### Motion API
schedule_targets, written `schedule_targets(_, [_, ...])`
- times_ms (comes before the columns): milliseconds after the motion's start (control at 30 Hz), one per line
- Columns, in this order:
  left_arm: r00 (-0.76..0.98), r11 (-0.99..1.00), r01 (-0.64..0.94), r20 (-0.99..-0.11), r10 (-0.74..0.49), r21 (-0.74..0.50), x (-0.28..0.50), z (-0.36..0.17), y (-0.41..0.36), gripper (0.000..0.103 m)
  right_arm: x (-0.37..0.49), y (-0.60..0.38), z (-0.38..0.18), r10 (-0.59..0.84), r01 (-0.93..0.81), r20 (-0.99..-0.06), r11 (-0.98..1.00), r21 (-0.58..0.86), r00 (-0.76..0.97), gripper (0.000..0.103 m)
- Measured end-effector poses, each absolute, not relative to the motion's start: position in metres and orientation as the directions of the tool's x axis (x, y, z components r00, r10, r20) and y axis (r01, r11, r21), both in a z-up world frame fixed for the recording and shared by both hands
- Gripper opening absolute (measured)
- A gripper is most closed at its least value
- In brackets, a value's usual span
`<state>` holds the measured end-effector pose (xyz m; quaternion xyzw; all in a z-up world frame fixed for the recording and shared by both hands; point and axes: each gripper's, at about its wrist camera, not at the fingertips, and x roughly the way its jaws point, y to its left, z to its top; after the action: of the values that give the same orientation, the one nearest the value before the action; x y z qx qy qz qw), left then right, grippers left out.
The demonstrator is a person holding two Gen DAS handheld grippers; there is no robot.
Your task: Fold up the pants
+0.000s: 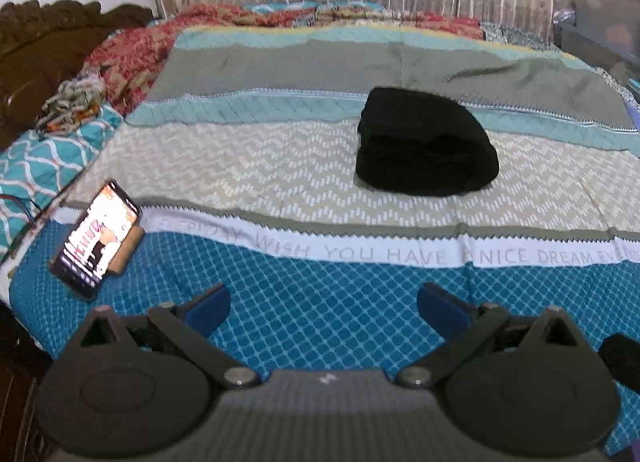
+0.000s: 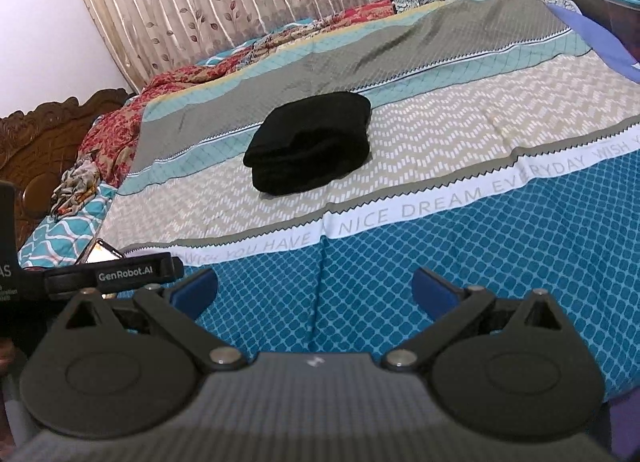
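Note:
The black pants [image 1: 424, 143] lie folded into a thick compact bundle on the patterned bedspread [image 1: 280, 165], on its beige chevron band. They also show in the right wrist view [image 2: 310, 143]. My left gripper [image 1: 323, 308] is open and empty, held over the blue diamond band near the bed's front edge, well short of the pants. My right gripper [image 2: 314, 290] is open and empty too, over the same blue band [image 2: 440, 246]. Part of the left gripper's body shows at the left of the right wrist view.
A lit phone [image 1: 96, 238] leans on a stand at the bed's front left, with a cable beside it. Crumpled red and patterned cloth [image 1: 132, 57] lies along the left side by a carved wooden headboard [image 1: 36, 45]. Curtains hang behind. Plastic storage boxes [image 1: 608, 13] stand at the right.

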<state>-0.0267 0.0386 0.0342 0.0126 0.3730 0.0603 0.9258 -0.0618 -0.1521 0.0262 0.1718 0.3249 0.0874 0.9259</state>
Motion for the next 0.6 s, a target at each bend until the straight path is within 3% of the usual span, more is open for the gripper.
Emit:
schedule_targets(333, [0.706,0.995,-0.084,-0.701,0.103,0.062,-0.0275,0.0346,0.0347,0.103,-0.0631,-0.1535,0.0262,0.265,-0.052,-0.552,0.927,0.371,0.791,0.103])
schedule_targets(600, [0.708,0.987,-0.116,-0.689,0.158,0.108,-0.0273,0.0341,0.0314,0.103,-0.0617,-0.1529,0.0230,0.274,-0.049,-0.554,0.921,0.386,0.786,0.103])
